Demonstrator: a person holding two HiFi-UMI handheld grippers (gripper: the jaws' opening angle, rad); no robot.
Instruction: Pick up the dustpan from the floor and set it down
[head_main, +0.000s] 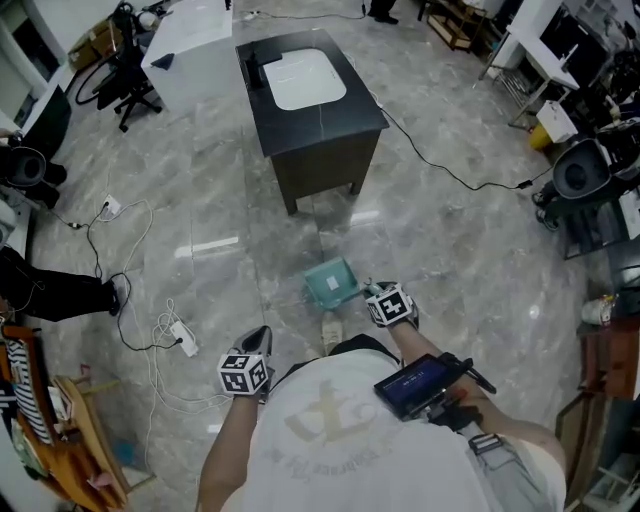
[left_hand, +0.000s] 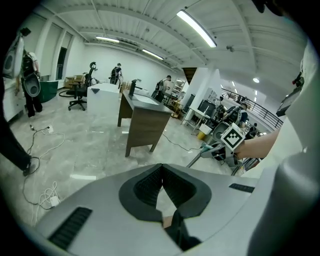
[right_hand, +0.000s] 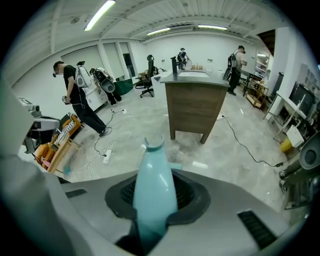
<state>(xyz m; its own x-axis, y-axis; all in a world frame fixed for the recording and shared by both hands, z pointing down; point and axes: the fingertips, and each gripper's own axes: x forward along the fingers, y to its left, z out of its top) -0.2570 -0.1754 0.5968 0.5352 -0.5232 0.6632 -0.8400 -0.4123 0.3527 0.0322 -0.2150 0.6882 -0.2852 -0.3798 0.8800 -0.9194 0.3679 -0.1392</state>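
Grey polished floor (head_main: 450, 260) filled the room, and the teal dustpan (head_main: 330, 283) hung low over it at centre frame, below the dark table (head_main: 310, 100); whether its pan touched the floor could not be told. Its smooth, tapered handle (right_hand: 152, 190) sat clamped between the fingers of the right gripper (head_main: 370, 293). The left gripper (head_main: 260, 340), lower left, had its fingers closed on nothing. The main risk seemed to be the handle sliding or twisting in that hold, since the pan's weight sat far from the fingers. Lowered tilted, the pan could land on one edge and tip over on the slick floor.
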